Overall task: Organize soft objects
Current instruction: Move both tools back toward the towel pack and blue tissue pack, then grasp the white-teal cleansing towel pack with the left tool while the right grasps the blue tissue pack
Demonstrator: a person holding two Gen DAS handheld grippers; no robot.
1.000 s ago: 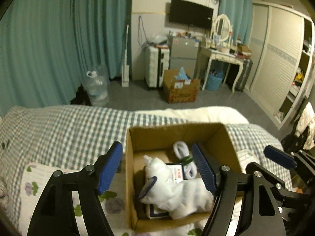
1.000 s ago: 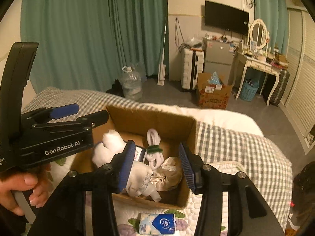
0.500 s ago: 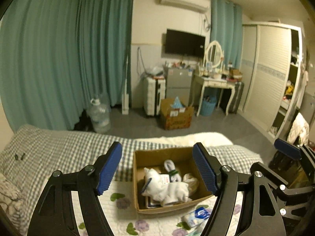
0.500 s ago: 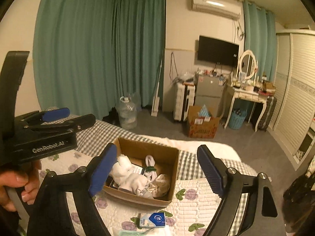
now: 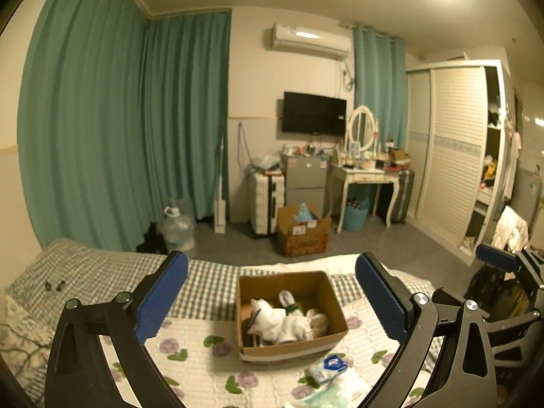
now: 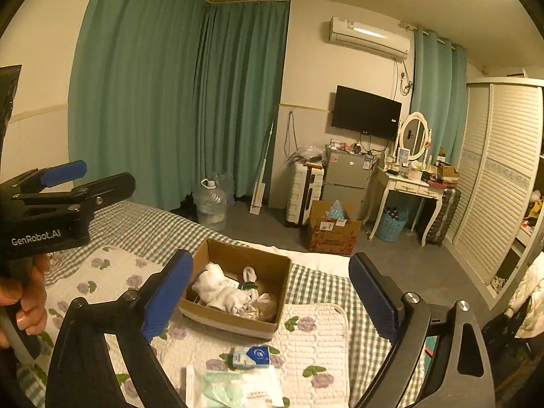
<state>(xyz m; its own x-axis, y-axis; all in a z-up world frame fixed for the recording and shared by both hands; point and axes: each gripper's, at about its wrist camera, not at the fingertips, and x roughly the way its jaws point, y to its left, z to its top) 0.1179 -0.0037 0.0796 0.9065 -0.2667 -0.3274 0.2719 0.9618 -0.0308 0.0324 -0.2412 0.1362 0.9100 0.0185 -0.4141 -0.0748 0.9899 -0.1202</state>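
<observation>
The bed (image 6: 102, 234) fills the lower half of both views. On its flowered quilt (image 6: 316, 343) sits the cardboard box (image 6: 217, 316), holding white socks (image 6: 221, 292). At its six o'clock lies a tissue pack (image 6: 251, 357). The left gripper (image 5: 272, 299) and right gripper (image 6: 270, 299), jaws just opened wide, hover empty above the box.

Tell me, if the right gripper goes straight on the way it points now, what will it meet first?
Probably the cardboard box of white soft items on the bed. The right gripper is open and empty, with nothing nearer visible between its fingers; depth is hard to judge.
</observation>
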